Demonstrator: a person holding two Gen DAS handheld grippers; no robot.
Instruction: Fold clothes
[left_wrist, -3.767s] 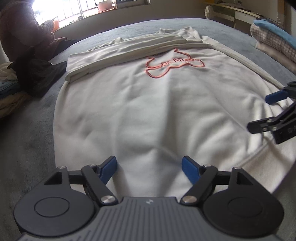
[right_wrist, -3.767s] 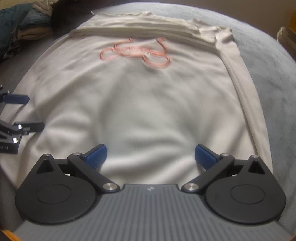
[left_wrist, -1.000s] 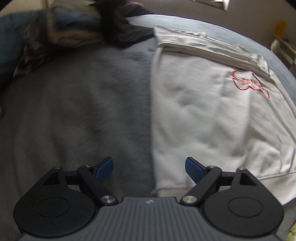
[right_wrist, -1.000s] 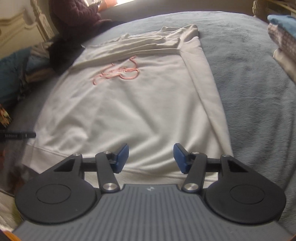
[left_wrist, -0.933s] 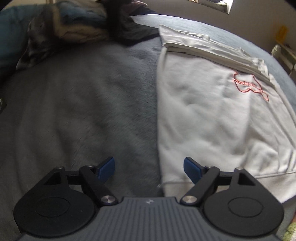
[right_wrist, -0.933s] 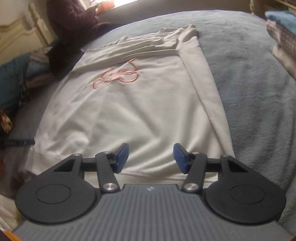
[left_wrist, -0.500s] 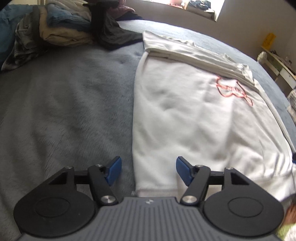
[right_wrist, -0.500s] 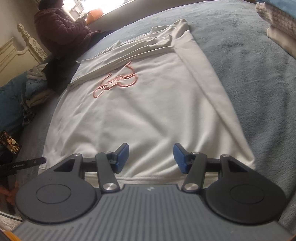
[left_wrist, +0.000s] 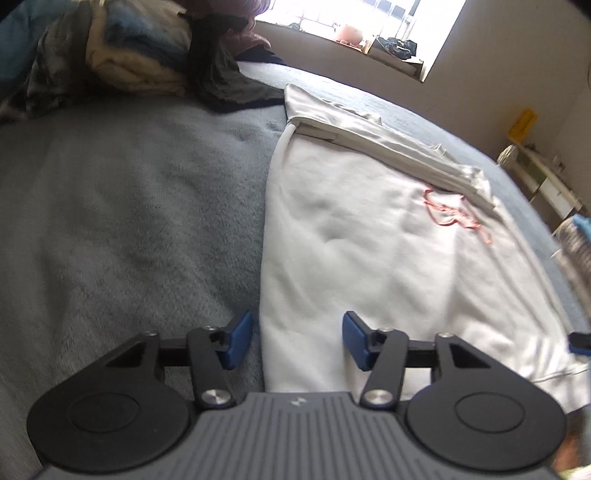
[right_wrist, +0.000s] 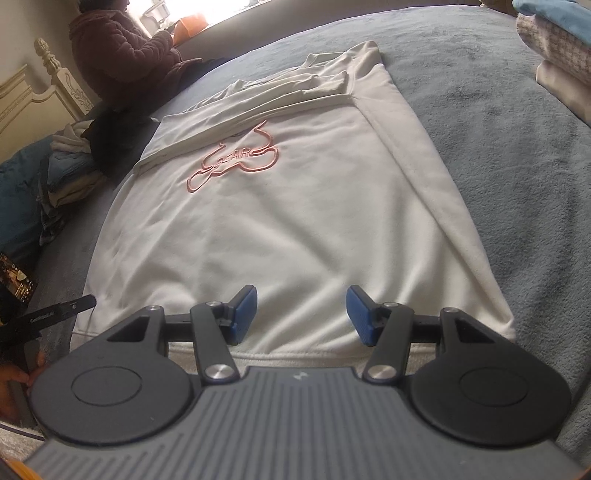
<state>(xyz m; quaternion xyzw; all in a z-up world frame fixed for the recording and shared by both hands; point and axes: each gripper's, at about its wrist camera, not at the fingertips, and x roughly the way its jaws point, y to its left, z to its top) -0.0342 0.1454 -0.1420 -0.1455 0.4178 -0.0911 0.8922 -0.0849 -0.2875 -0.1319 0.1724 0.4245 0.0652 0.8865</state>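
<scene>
A cream sweatshirt (right_wrist: 295, 221) with a pink outline logo (right_wrist: 236, 158) lies flat on the grey bed cover, sleeves folded across the far end. It also shows in the left wrist view (left_wrist: 369, 251). My left gripper (left_wrist: 293, 341) is open and empty over the sweatshirt's near left hem corner. My right gripper (right_wrist: 301, 315) is open and empty just above the hem, right of its middle. A blue fingertip of the right gripper (left_wrist: 580, 341) shows at the right edge of the left wrist view. The left gripper's dark finger (right_wrist: 62, 310) shows at the hem's left end.
The grey bed cover (left_wrist: 129, 221) surrounds the sweatshirt. A heap of clothes (left_wrist: 129, 59) lies at the far left. A person in a maroon jacket (right_wrist: 122, 55) sits at the bed's far side. Folded stacks (right_wrist: 554, 48) sit at the far right. A phone (right_wrist: 14, 282) is at the left.
My left gripper has swung from the bed cover to the sweatshirt's left hem corner and narrowed somewhat. My right gripper has shifted along the hem and stays open.
</scene>
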